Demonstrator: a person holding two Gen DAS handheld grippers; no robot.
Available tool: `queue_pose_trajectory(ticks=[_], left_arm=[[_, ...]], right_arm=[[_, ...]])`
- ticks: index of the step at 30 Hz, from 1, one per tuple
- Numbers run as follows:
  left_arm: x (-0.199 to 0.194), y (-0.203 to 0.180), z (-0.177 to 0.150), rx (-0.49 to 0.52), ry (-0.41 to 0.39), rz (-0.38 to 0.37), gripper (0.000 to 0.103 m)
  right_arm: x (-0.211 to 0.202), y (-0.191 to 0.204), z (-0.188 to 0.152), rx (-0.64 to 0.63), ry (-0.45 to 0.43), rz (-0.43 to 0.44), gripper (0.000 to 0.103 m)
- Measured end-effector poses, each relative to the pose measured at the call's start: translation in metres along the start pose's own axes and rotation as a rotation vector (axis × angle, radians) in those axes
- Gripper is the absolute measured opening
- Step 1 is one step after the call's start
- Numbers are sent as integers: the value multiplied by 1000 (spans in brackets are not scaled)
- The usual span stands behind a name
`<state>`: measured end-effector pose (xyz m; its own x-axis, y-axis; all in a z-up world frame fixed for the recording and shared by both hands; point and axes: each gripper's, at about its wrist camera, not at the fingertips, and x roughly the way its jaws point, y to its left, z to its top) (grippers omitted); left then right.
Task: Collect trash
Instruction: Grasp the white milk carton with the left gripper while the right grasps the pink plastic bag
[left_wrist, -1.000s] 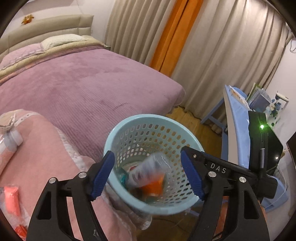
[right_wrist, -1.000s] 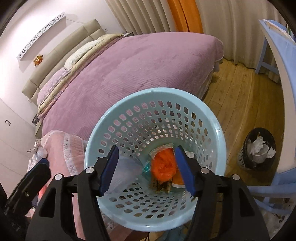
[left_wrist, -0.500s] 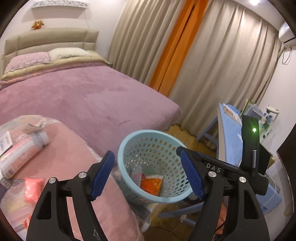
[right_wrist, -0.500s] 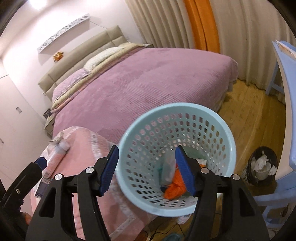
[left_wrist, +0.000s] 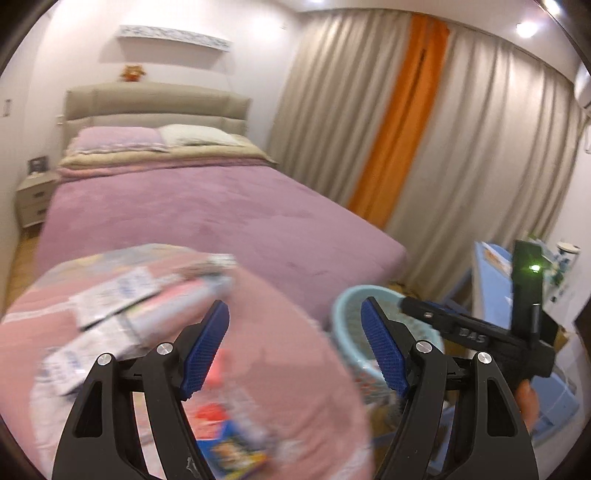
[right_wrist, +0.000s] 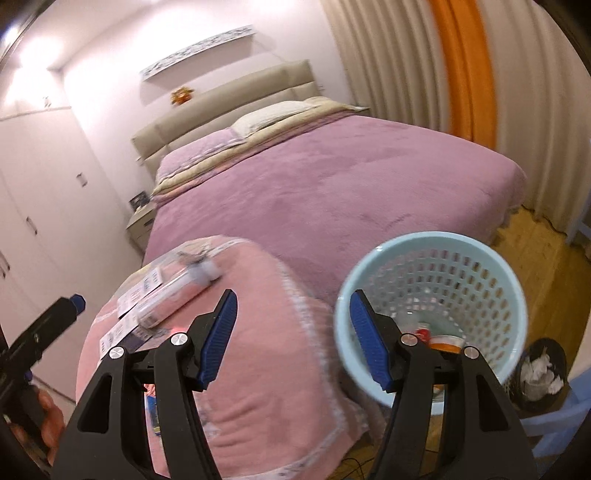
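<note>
A light blue perforated basket (right_wrist: 432, 258) stands to the right of a pink-covered table (right_wrist: 258, 332) and holds an orange wrapper (right_wrist: 445, 341) and other trash. It also shows in the left wrist view (left_wrist: 347, 314). On the table lie a pink tube (right_wrist: 173, 295), white paper packets (left_wrist: 110, 295), a red wrapper (left_wrist: 210, 411) and a colourful packet (left_wrist: 236, 454), all blurred. My left gripper (left_wrist: 295, 350) is open and empty above the table. My right gripper (right_wrist: 291, 339) is open and empty between table and basket.
A large bed with a purple cover (right_wrist: 332, 177) fills the room behind. A black bin with white tissues (right_wrist: 541, 373) stands on the wooden floor at the right. A blue table (left_wrist: 491, 266) and curtains (left_wrist: 443, 129) are at the right.
Both grippers have pulled back and swung left, away from the basket toward the pink table. A bottle-like item seen dropping into the basket a second ago now lies inside.
</note>
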<state>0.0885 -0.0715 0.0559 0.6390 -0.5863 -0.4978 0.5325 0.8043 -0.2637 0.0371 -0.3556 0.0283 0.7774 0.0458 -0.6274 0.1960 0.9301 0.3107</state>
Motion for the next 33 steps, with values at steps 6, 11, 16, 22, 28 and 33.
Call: queue_pose_trajectory(ticks=[6, 11, 16, 22, 28, 33], left_arm=[[-24, 79, 0, -86, -15, 139, 72], [-24, 144, -2, -152, 30, 204, 72], [2, 191, -17, -169, 140, 216, 77], [31, 208, -31, -162, 223, 189, 77], [41, 196, -41, -114, 295, 154, 77], [32, 180, -55, -104, 347, 101, 78]], right_arm=[[21, 61, -14, -135, 39, 39, 62], [52, 112, -31, -207, 103, 80, 62], [83, 145, -48, -244, 173, 106, 62], [104, 159, -63, -264, 212, 83, 62], [114, 148, -62, -227, 230, 65, 62], [119, 144, -63, -205, 247, 80, 62]])
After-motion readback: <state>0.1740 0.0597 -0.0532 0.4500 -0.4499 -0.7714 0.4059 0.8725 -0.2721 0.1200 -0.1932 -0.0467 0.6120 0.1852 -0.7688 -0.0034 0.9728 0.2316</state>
